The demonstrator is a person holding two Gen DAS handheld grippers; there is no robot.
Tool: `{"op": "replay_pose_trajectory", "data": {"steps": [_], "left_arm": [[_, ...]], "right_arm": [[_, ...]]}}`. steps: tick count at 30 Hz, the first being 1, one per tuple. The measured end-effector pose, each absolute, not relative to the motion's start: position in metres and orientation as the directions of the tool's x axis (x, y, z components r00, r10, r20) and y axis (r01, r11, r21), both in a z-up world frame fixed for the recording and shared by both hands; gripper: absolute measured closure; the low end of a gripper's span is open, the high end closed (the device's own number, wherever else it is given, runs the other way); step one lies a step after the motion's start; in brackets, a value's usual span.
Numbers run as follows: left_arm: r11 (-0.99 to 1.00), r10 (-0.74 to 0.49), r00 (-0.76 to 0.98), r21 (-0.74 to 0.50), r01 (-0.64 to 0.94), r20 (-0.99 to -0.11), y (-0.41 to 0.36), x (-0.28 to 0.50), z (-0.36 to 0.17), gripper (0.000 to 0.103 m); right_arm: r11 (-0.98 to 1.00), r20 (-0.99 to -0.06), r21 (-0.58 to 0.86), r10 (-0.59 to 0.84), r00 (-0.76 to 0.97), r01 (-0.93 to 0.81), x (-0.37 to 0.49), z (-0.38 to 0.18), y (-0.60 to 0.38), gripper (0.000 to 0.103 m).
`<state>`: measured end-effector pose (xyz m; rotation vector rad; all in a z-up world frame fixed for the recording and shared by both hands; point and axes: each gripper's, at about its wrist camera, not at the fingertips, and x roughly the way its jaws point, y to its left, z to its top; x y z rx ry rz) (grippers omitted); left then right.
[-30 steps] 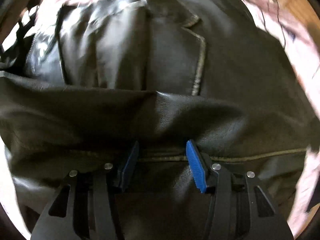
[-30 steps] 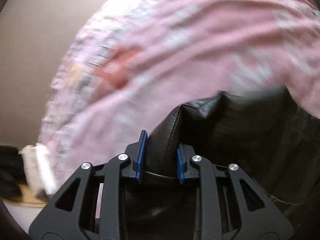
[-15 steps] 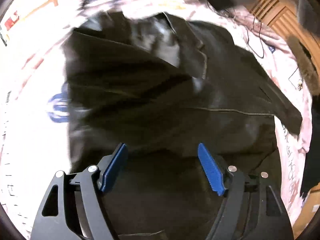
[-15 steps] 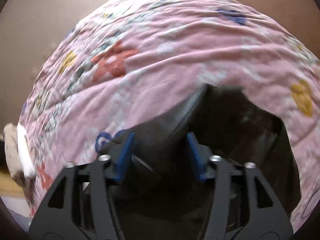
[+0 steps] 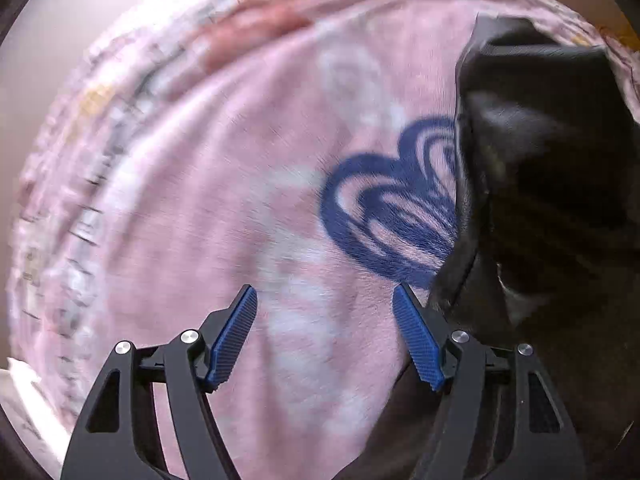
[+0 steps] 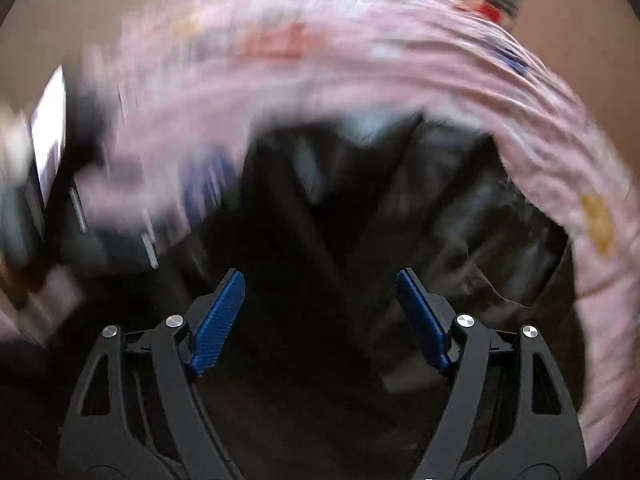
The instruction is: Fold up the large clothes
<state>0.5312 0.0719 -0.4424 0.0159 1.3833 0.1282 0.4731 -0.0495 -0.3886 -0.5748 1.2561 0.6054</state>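
Note:
A black leather jacket (image 5: 552, 200) lies on a pink patterned bedspread (image 5: 200, 200). In the left wrist view it fills the right side, its edge beside my right fingertip. My left gripper (image 5: 324, 304) is open and empty over the bedspread, just left of the jacket. In the right wrist view the jacket (image 6: 400, 220) spreads dark under and ahead of my right gripper (image 6: 320, 288), which is open and empty above it. This view is blurred by motion.
The pink bedspread (image 6: 440, 72) carries a blue crown-like print (image 5: 392, 208) next to the jacket's edge. A blurred dark and white shape (image 6: 48, 184) shows at the left of the right wrist view. A brown wall lies beyond the bed.
My right gripper let go of the jacket fold and opened wide. My left gripper swung left off the jacket to look over the bedspread. Both views moved fast.

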Motion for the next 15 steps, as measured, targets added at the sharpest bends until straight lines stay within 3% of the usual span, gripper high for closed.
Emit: {"op": "replay_pose_trajectory", "data": {"steps": [1,8,12,15], "left_arm": [[0.993,0.102,0.174,0.088,-0.083,-0.979,0.071,0.534,-0.447,0.036],[0.982,0.185,0.226,0.189,-0.008,-0.956,0.057,0.534,-0.450,0.031],[0.978,0.208,0.215,0.207,-0.025,-0.954,0.051,0.541,-0.451,0.030],[0.954,0.298,0.221,0.300,-0.024,-0.929,0.037,0.539,-0.460,0.021]], "right_arm": [[0.730,-0.987,-0.051,0.065,0.144,-0.681,0.469,-0.407,-0.053,0.095],[0.911,-0.977,0.178,0.210,0.047,-0.372,0.439,-0.405,-0.113,0.098],[0.960,-0.977,0.202,0.210,0.021,-0.196,0.421,-0.421,-0.144,0.098],[0.964,-0.966,0.240,0.249,0.072,-0.115,0.422,-0.426,-0.151,0.097]]}}
